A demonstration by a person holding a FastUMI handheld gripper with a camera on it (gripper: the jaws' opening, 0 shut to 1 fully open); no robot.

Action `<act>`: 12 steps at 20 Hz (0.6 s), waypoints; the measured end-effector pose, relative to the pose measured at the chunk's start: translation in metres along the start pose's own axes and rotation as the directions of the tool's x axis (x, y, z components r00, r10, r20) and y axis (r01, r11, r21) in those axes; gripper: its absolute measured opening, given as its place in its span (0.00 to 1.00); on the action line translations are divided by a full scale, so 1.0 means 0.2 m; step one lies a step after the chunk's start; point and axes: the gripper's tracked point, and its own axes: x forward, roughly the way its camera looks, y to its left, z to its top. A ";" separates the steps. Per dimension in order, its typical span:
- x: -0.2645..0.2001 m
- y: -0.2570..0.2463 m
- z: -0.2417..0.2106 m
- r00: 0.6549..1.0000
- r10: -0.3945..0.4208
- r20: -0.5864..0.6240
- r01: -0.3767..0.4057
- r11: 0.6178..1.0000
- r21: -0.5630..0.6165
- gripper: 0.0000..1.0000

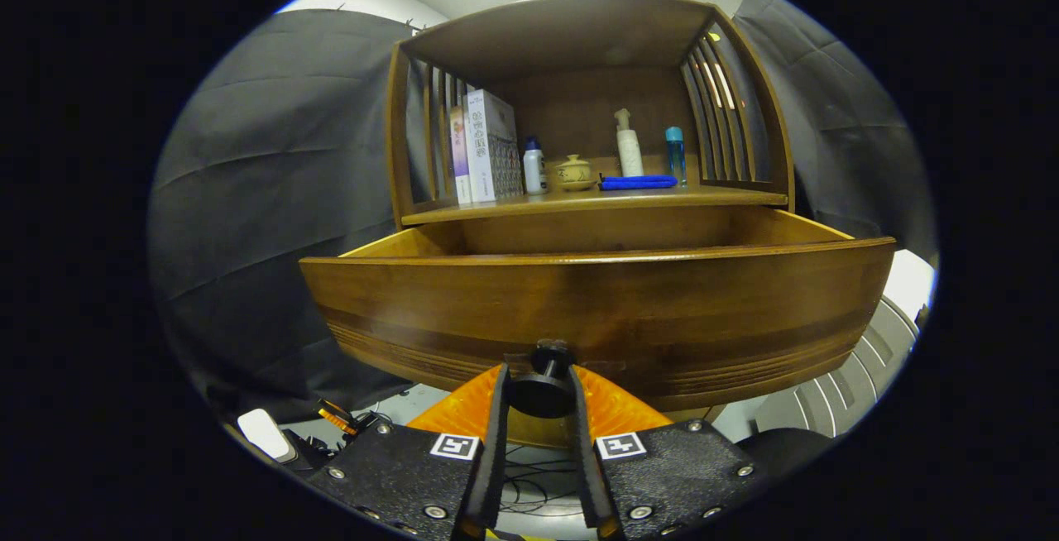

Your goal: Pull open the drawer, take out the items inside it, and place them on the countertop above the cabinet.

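Note:
A wooden drawer (596, 309) stands pulled out of the cabinet toward me, its front panel wide across the view. Its dark round knob (542, 388) sits between my fingers, and my gripper (539, 388) is shut on it. From this low angle I see the drawer's inner back and side walls, but its floor and anything inside stay hidden behind the front panel. Just above the drawer runs the countertop (711, 193).
On the countertop stand two books (488, 148), a small white bottle (534, 167), a ceramic lidded cup (575, 172), a folded blue cloth (638, 182), a white pump bottle (629, 146) and a blue bottle (676, 154). Slatted side panels and a roof enclose that shelf. Cables lie on the floor below.

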 end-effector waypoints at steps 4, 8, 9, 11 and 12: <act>0.01 0.00 -0.02 1.000 0.022 -0.003 -0.022 0.999 -0.024 0.37; -0.04 -0.01 0.11 0.992 0.063 0.110 -0.054 0.995 -0.081 0.56; -0.07 -0.01 0.16 0.985 0.078 0.152 -0.063 0.993 -0.100 0.63; -0.09 0.00 0.26 0.973 0.101 0.210 -0.077 0.990 -0.118 0.75; -0.12 0.01 0.30 0.968 0.110 0.225 -0.087 0.990 -0.114 0.82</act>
